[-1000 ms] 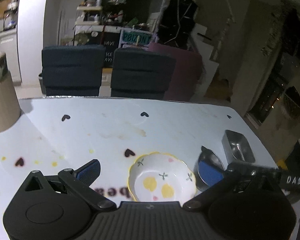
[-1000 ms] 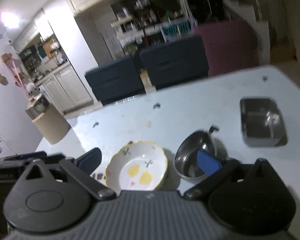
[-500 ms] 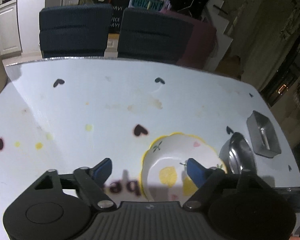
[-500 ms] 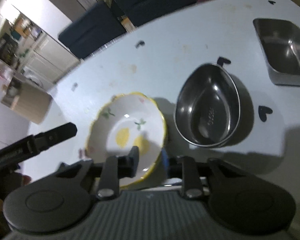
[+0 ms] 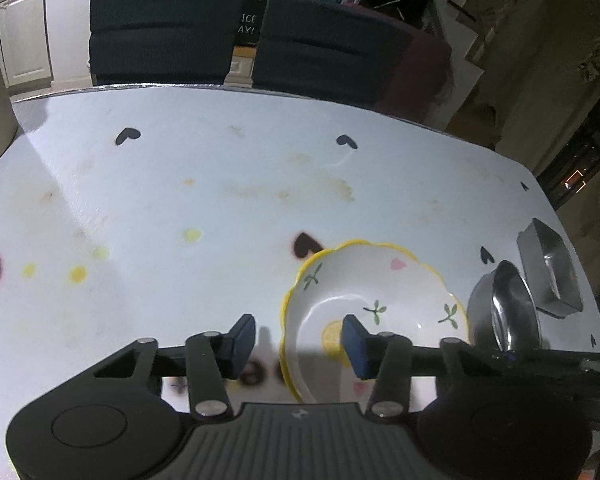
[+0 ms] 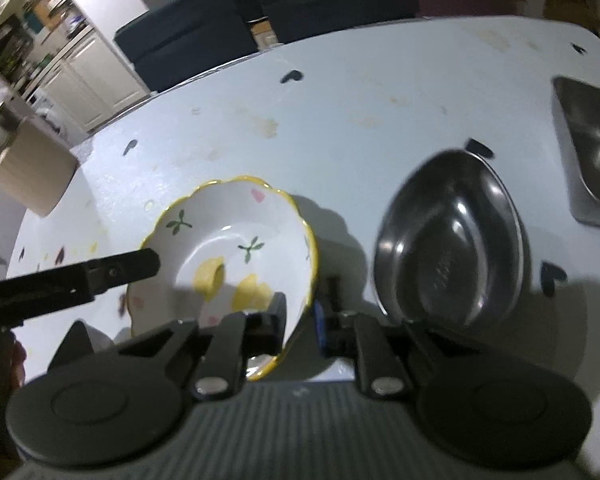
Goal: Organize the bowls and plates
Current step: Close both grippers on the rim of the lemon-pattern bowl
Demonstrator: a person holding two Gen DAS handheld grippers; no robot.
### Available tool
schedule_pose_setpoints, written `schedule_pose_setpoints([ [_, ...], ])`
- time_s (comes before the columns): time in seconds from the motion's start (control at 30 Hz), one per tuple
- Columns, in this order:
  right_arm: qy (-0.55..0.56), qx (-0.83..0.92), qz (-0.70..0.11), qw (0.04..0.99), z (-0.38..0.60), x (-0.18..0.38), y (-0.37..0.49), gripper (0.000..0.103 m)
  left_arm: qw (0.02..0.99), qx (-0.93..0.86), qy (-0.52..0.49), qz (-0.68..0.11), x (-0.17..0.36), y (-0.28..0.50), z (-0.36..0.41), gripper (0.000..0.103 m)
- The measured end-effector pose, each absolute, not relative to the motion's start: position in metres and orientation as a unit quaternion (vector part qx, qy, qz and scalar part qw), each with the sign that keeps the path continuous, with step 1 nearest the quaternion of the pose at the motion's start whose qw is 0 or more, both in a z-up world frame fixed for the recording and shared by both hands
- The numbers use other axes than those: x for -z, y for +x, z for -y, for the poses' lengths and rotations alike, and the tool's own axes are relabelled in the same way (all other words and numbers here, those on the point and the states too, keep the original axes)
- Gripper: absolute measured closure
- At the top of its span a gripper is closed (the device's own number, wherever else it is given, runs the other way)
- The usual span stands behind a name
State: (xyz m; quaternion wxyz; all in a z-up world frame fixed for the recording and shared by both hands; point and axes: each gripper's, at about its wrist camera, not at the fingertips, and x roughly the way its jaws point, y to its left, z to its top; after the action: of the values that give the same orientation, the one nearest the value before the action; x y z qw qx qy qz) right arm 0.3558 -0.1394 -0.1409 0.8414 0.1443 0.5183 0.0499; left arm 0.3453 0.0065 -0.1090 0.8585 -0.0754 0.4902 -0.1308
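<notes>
A white ceramic bowl with a yellow scalloped rim and lemon print sits on the white table; it also shows in the right wrist view. My left gripper is open and straddles the bowl's left rim, with one finger inside the bowl. My right gripper is shut on the bowl's near right rim. A round steel bowl stands just right of the ceramic bowl; in the left wrist view it appears at the right edge.
A rectangular steel tray lies at the far right, also seen in the left wrist view. A tan cylinder stands at the table's left end. Dark chairs line the far edge.
My right gripper has closed on the ceramic bowl's rim. My left gripper has narrowed and come around the bowl's left rim. Both cameras have dropped closer to the table.
</notes>
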Motion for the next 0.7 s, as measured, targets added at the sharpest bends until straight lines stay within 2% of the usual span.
schedule_pose_setpoints([
  [0.23, 0.128, -0.042, -0.524, 0.841, 0.133, 0.146, 0.362, 0.085, 0.854, 0.132, -0.069, -0.498, 0.115, 0.351, -0.007, 0.082],
  [0.47, 0.104, -0.025, -0.535, 0.838, 0.120, 0.150, 0.367, 0.089, 0.847, 0.137, -0.042, -0.511, 0.123, 0.353, 0.001, 0.087],
  [0.7, 0.095, -0.016, -0.541, 0.835, 0.116, 0.152, 0.373, 0.089, 0.842, 0.142, -0.029, -0.520, 0.130, 0.356, 0.001, 0.090],
])
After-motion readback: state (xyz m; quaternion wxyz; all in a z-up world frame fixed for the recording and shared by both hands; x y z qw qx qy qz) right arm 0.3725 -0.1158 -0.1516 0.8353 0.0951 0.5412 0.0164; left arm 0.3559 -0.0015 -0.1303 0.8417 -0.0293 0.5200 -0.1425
